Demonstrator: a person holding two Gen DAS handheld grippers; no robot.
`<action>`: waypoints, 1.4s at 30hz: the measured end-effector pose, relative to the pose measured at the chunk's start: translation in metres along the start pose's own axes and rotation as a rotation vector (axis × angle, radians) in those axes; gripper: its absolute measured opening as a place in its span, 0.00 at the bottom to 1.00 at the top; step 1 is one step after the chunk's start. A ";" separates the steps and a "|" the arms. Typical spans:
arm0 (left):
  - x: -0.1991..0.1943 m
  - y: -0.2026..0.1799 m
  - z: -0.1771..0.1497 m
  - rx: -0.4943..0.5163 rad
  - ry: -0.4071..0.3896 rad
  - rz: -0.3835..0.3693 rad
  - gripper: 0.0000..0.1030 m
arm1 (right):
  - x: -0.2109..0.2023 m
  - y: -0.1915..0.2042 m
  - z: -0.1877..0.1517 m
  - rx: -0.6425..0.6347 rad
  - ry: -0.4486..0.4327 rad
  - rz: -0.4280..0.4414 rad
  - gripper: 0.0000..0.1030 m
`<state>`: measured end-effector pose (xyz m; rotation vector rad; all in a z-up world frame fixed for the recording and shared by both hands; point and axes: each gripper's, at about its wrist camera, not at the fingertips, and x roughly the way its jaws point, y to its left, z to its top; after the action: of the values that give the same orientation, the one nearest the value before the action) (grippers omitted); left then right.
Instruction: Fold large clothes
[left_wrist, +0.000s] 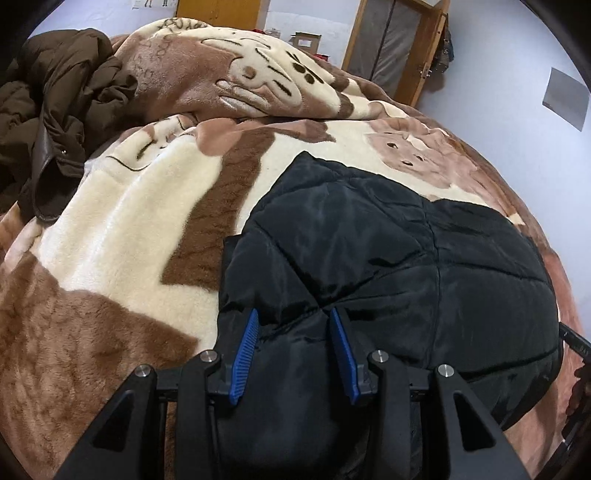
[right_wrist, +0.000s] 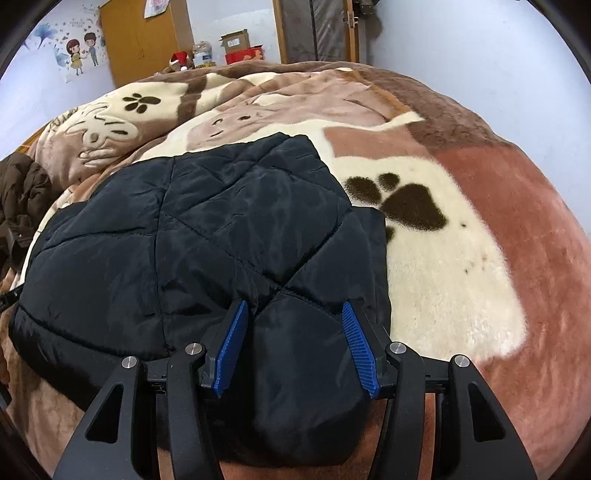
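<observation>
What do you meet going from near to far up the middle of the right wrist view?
right gripper → black quilted jacket → animal-print fleece blanket → red box → cardboard box

No text, label, brand or number can be read in either view. The blanket (left_wrist: 122, 206) carries stitched dark lettering near its upper fold in the left wrist view, too distorted to make out. The wall sticker (right_wrist: 79, 51) in the right wrist view shows two cartoon figures with small marks above them; these marks cannot be read. A paper sheet (right_wrist: 157, 7) hangs on the wooden wardrobe (right_wrist: 144, 40), with pink print too blurred to tell. The cardboard box (right_wrist: 234, 42) has a pale label, its writing too small. The red box (right_wrist: 245, 55) beside it bears faint markings, illegible.
</observation>
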<state>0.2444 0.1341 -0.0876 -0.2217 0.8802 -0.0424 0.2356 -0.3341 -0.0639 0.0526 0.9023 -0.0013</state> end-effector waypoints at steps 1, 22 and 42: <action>-0.003 0.000 0.000 -0.001 -0.002 0.002 0.41 | -0.004 0.000 0.001 -0.001 -0.002 -0.002 0.52; 0.027 0.027 0.008 -0.068 0.045 -0.006 0.47 | 0.021 -0.033 -0.006 0.112 0.074 0.073 0.70; 0.056 0.030 0.015 -0.078 0.091 -0.017 0.67 | 0.061 -0.056 0.004 0.217 0.142 0.208 0.86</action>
<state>0.2905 0.1587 -0.1271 -0.3022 0.9715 -0.0345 0.2749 -0.3892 -0.1119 0.3524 1.0323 0.0995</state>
